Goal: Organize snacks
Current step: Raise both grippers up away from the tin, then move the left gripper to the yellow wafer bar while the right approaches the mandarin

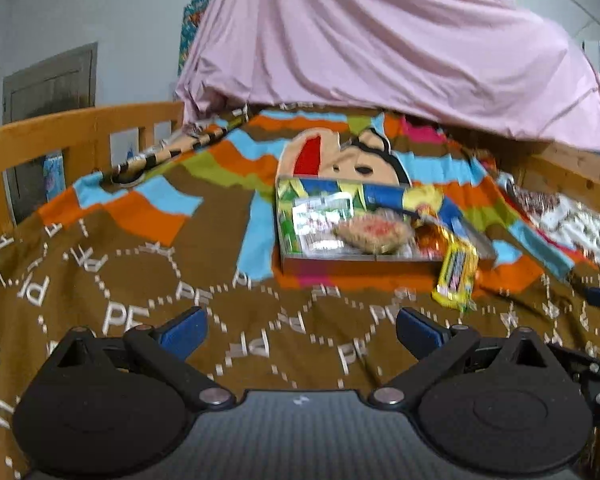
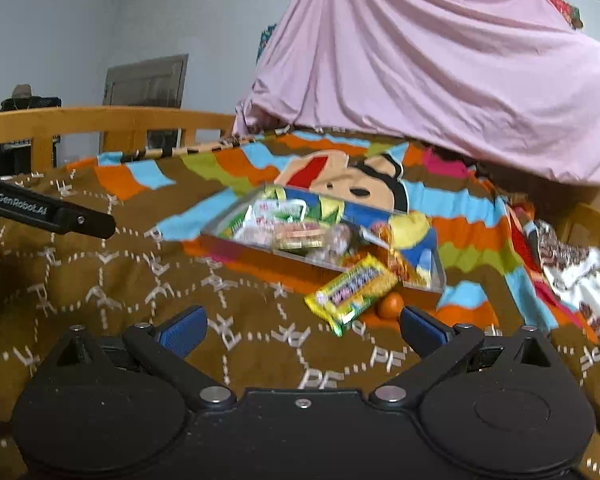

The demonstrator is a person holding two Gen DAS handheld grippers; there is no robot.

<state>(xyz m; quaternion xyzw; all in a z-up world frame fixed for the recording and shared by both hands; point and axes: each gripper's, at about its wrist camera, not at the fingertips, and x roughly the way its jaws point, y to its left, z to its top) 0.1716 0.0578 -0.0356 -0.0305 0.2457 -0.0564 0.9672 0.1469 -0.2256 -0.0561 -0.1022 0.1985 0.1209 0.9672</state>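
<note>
Brown blanket (image 1: pixel 100 280) printed with white letters covers the bed in front of me, running into bright stripes of orange, blue and green farther back. My left gripper (image 1: pixel 300 332) hovers low over the brown part with its blue-padded jaws spread wide and nothing between them. My right gripper (image 2: pixel 302 330) is the same: jaws apart, holding nothing.

Ahead sits a shallow clear tray (image 2: pixel 260 254) packed with snack packets (image 2: pixel 284 232). One yellow packet (image 2: pixel 350 292) leans over the tray's near edge onto the blanket, close to my right gripper, with a small orange fruit (image 2: pixel 392 305) just beside it.

Between both grippers and the tray the blanket lies open. A wooden bed rail (image 1: pixel 80 128) bounds the left side, and a draped pink sheet (image 1: pixel 380 48) closes off the back. Patterned white cloth (image 2: pixel 580 280) lies bunched at the right edge.
</note>
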